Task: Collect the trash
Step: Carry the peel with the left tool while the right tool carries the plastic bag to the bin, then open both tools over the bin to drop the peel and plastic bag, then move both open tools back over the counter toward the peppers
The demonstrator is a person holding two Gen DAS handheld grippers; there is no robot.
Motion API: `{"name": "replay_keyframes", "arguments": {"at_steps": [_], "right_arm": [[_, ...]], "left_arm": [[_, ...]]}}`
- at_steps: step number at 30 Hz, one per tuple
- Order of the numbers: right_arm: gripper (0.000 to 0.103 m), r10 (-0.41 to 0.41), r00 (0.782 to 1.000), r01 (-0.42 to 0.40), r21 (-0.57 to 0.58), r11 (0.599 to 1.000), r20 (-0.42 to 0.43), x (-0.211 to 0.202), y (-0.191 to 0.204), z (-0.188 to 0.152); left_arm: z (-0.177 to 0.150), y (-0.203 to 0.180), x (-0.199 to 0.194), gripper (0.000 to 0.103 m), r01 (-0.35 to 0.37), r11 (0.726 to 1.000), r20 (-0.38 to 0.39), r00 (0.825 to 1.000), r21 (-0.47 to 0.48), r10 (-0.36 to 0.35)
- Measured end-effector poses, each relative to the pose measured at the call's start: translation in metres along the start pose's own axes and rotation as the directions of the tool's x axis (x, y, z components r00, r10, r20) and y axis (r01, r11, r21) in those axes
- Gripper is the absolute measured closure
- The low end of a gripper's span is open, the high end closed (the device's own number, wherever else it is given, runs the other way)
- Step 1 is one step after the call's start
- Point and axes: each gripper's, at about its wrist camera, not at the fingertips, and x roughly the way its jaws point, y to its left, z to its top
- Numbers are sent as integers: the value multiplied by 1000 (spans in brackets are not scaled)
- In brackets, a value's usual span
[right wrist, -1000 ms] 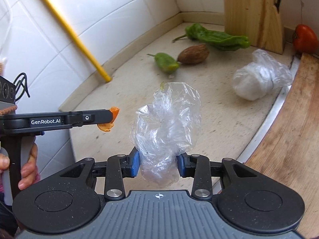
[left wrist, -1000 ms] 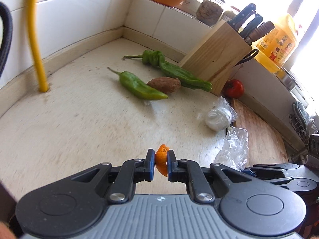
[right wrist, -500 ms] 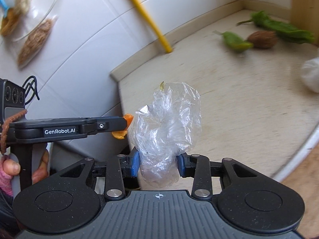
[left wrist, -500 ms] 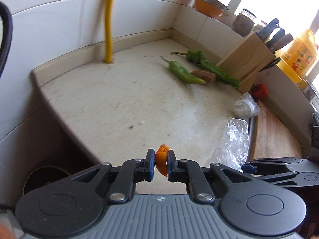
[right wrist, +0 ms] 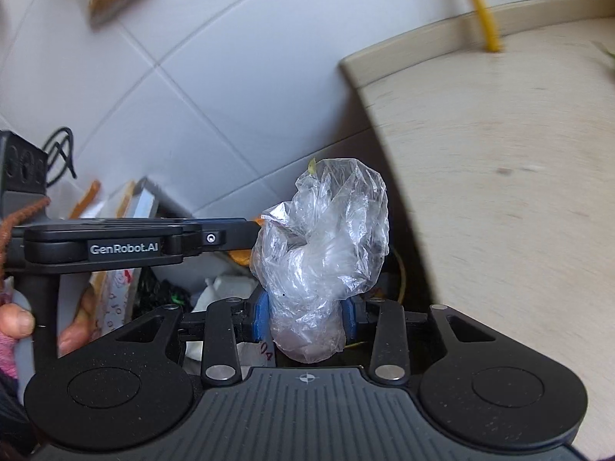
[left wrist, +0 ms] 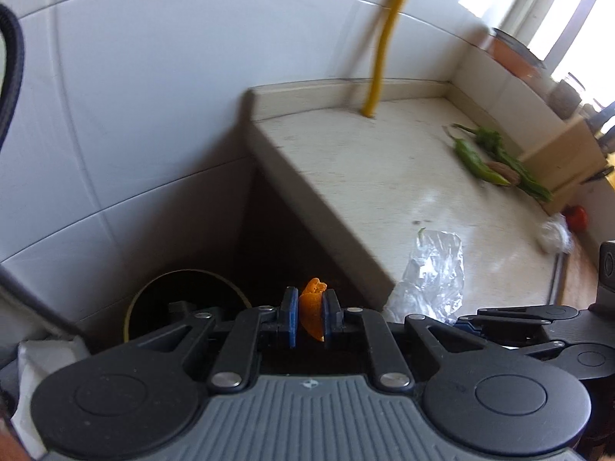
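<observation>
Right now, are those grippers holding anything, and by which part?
Left gripper pinches an orange peel by its lower half; right gripper clamps a crumpled clear plastic bag near its bottom.

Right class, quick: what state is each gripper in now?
Left gripper: shut on orange peel.
Right gripper: shut on crumpled clear plastic bag.

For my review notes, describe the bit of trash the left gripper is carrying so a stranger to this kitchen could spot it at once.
Start at the pale stone countertop, then drop past its near corner to the dark gap where a round black bin sits. Over that gap, the left gripper is shut on a small curled orange peel scrap between blue pads. It is bright orange and opaque, unlike the crumpled clear plastic bag beside it.
</observation>
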Motion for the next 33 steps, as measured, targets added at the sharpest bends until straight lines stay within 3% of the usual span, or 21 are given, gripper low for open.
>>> {"name": "replay_keyframes", "arguments": {"at_steps": [4,7,10,12,17,22,27,30,33], "right_arm": [[59,-23,998,20,-50,999,-56,50,20,13],[52,-29,994,22,-60,998,-105,85,26,19],[45,-43,989,35,-59,998,-140,113,27,21],[35,-45,986,38,-51,998,-158,127,26,19],[35,-78,983,78,-6,997,-169,139,20,18],[35,-80,990,86,44,995,-116,105,19,18],[30,-120,992,115,102,988,42,28,10,18],[30,-177,974,158,140,977,140,-22,-4,15],[28,-275,936,239,174,955,220,-72,-26,8]], "left_arm": [[1,38,8,93,-37,998,-18,999,-48,37],[1,60,21,92,-53,996,-61,997,-70,49],[0,80,41,82,-67,993,-129,990,-101,54],[2,90,53,79,-76,990,-160,985,-118,57],[5,101,66,72,-89,991,-191,979,-102,69],[18,107,56,71,-40,995,-169,985,-95,23],[38,75,45,70,56,998,-115,992,-21,-58],[52,41,42,67,126,991,-72,990,42,-123],[63,1,44,64,177,980,-45,984,91,-173]]}}
